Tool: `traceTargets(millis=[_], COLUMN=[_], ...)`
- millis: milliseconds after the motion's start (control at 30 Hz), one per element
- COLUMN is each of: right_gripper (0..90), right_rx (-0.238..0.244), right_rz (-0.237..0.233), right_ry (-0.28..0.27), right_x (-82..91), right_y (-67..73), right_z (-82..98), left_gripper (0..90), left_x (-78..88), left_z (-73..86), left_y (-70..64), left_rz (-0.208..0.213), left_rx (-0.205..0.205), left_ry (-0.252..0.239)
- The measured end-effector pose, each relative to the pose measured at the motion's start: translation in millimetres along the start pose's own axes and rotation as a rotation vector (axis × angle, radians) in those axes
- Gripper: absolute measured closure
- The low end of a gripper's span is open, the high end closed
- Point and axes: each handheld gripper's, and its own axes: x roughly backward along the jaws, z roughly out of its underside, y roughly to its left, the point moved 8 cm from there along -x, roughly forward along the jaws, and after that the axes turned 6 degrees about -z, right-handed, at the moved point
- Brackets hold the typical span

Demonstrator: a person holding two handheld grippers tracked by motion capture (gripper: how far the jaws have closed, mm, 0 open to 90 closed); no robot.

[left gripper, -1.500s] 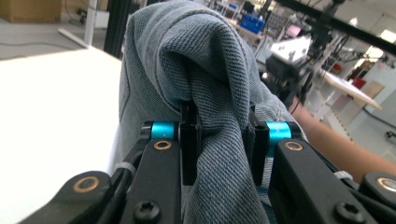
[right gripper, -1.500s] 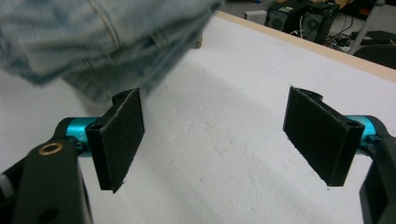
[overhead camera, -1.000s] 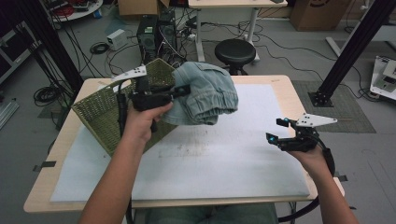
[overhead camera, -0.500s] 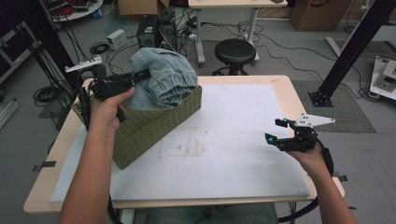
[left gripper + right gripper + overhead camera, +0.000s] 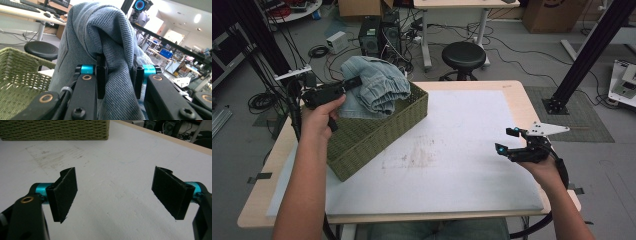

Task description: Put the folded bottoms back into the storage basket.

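High view has my left tongs [image 5: 354, 82] clamping the folded denim jeans [image 5: 374, 90] over the green woven basket [image 5: 377, 132] for lowering in, while my right tongs [image 5: 507, 142] wait open above the table [image 5: 462, 150].

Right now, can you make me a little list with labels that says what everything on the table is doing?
held thing: folded blue denim garment, pinched between the jaws of the left gripper
garment position: over the green woven basket, partly inside it
basket place: left part of the white table mat, set at an angle
right gripper: jaws wide apart, nothing between them, just above the mat
behind table: round black stool
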Motion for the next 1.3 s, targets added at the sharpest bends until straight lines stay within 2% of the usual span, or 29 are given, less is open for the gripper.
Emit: traceTargets(millis=[300,333,367,400,433,467,533,600,733,933,1133,1300], right_gripper=[20.9,20.9,20.9,20.8,20.9,20.9,20.9,20.9,20.9,20.9,20.9,20.9], right_rx=[-0.002,-0.001,-0.001,-0.001,-0.003,0.0,0.002,0.002,0.004,0.01,0.01,0.01], right_rz=[0.002,0.001,0.002,0.004,0.004,0.004,0.003,0.002,-0.002,-0.001,0.003,0.002], right_ry=[0.01,0.009,0.009,0.009,0.009,0.008,0.004,0.007,0.008,-0.003,-0.011,-0.011], right_x=[-2.1,-2.4,-2.4,-2.3,-2.0,-1.9,-1.8,-2.2,-3.7,-0.8,1.6,1.6], right_y=[0.5,0.5,0.4,0.4,0.5,0.3,0.3,0.8,2.4,3.4,2.3,2.5], right_z=[1.5,1.5,1.6,1.4,1.4,1.1,0.3,0.2,-0.7,-3.4,-4.4,-5.6], left_gripper=[73.4,72.4,67.9,57.2,45.4,40.7,40.6,40.1,38.5,32.4,25.3,22.8], left_x=[-1.2,-1.1,-0.2,2.1,5.0,10.2,16.3,17.3,12.6,-3.1,-12.9,-24.4], left_z=[3.7,4.9,6.3,7.2,7.9,8.9,9.5,11.5,12.2,18.1,24.2,33.5], left_y=[16.8,22.0,30.1,40.8,49.2,59.1,66.9,67.2,60.2,45.2,17.4,-16.2], left_rz=[-0.002,-0.024,-0.069,-0.134,-0.18,-0.219,-0.244,-0.248,-0.227,-0.177,-0.129,-0.077], left_rx=[0.039,0.042,0.036,0.043,0.059,0.084,0.101,0.097,0.081,0.06,-0.016,-0.106], left_ry=[-0.018,-0.019,-0.02,-0.026,-0.025,-0.021,-0.036,-0.024,-0.021,0.023,0.063,0.116])
